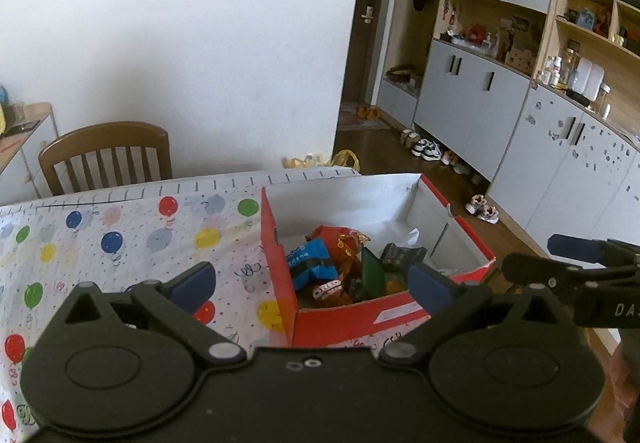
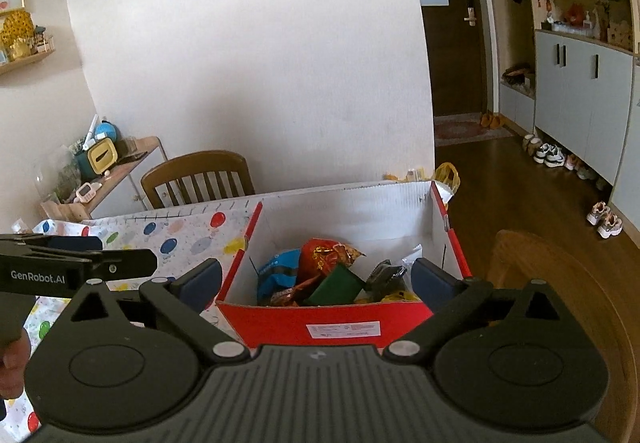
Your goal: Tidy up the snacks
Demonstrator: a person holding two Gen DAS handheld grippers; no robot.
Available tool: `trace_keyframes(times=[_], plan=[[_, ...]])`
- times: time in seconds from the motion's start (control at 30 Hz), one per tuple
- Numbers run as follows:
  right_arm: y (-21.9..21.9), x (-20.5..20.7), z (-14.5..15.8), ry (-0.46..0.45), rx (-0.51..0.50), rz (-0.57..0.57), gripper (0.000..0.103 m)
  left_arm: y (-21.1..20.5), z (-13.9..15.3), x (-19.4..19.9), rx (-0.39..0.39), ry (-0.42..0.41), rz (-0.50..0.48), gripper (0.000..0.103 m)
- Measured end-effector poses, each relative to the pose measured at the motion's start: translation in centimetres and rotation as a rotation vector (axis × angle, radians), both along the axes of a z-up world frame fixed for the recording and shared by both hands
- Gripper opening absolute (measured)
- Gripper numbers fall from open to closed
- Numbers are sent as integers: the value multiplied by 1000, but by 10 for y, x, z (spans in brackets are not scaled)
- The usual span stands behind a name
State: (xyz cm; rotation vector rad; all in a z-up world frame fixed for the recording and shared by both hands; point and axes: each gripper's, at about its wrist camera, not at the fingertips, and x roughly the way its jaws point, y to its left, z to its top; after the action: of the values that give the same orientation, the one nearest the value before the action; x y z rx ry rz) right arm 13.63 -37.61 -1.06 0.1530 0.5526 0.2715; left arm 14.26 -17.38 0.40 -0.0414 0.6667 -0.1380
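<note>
A red cardboard box (image 1: 340, 319) with white inner walls stands at the right end of the table. Inside lie several snack packets: a blue one (image 1: 310, 263), a red one (image 1: 340, 239), an Oreo pack (image 1: 328, 289), a green one (image 1: 372, 271) and a dark one (image 1: 400, 255). My left gripper (image 1: 314, 285) hovers open before the box's near left corner, with nothing between its pads. My right gripper (image 2: 318, 281) is open too, held over the box's near wall (image 2: 324, 317), empty. Each gripper shows in the other's view: the right gripper (image 1: 532, 254) and the left gripper (image 2: 120, 251).
A balloon-print tablecloth (image 1: 120, 235) covers the table left of the box. A wooden chair (image 1: 108, 155) stands behind the table, and another curved wooden chair back (image 2: 560, 283) is close on the right. Grey cabinets (image 1: 472, 91) and shoes (image 1: 428, 149) line the far wall.
</note>
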Motion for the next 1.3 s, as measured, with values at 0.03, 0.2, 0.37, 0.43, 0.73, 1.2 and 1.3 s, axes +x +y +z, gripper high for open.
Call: trace_keyframes(times=[0.03, 0.2, 0.37, 0.43, 0.73, 1.2, 1.3], plan=[[1, -1, 1, -2, 1, 0, 102, 1, 1, -1, -1, -2, 2, 103], [5, -6, 6, -20, 0, -1, 102, 3, 5, -7, 2, -18, 3, 103], [8, -6, 10, -25, 10, -5, 102, 3, 6, -10, 6, -28, 3, 103], [7, -5, 9, -18, 22, -11, 102, 2, 5, -11, 15, -30, -1, 103], [9, -4, 9, -7, 19, -26, 102, 1, 6, -12, 19, -34, -14, 103], [22, -5, 10, -2, 1, 8, 102, 7, 8, -15, -19, -36, -18, 103], [24, -6, 11, -2, -2, 12, 102, 7, 9, -16, -24, -35, -19, 103]])
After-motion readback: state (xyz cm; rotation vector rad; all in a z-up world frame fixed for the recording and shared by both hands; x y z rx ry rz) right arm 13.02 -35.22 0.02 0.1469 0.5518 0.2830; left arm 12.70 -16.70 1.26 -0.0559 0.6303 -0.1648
